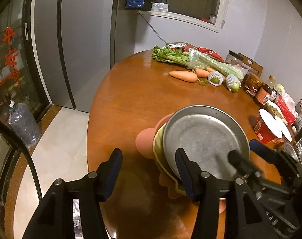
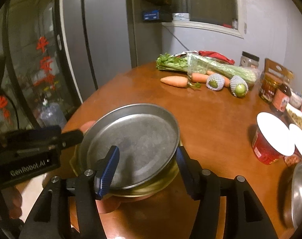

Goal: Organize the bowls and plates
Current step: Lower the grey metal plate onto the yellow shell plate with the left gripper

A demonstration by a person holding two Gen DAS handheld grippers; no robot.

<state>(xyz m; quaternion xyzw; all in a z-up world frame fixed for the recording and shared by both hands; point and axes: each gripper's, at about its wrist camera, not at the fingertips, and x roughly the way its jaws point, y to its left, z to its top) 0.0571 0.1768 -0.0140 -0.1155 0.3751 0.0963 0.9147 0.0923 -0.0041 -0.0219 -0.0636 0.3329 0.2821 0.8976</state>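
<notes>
The right gripper (image 2: 147, 169) has its blue-padded jaws spread apart, straddling the near rim of a round, dull grey metal plate (image 2: 135, 141) without visibly pressing it; one pad lies over the plate's inner face, the other just outside the rim at 3 o'clock. The left gripper (image 1: 149, 171) is likewise partly open, its right pad over the plate's near edge and its left pad over bare wood, gripping nothing as far as I can tell. The plate sits tilted on top of a yellowish-green bowl (image 2: 163, 181), which in turn rests on pinkish dishes (image 1: 146, 139) whose shapes are mostly hidden underneath. All of this stands near the front edge of a glossy, rounded brown wooden table (image 2: 210, 119). At about 1 o'clock from the stack lie a bunch of green celery in clear plastic (image 2: 206, 65), orange carrots (image 2: 174, 81) and two green fruits in white foam netting (image 2: 238, 86). At 3 o'clock stand red paper tubs with white lids (image 2: 270, 139), dark sauce jars (image 2: 282, 99), and a shiny metal bowl (image 2: 300, 191) cut off by the frame's edge. Behind the table are a grey refrigerator (image 1: 75, 39), a pale wall with a white-framed window (image 1: 192, 6) and a glass door bearing red paper characters (image 1: 10, 53); the floor is pale tile (image 1: 57, 139). Jar labels are too blurred to read.
</notes>
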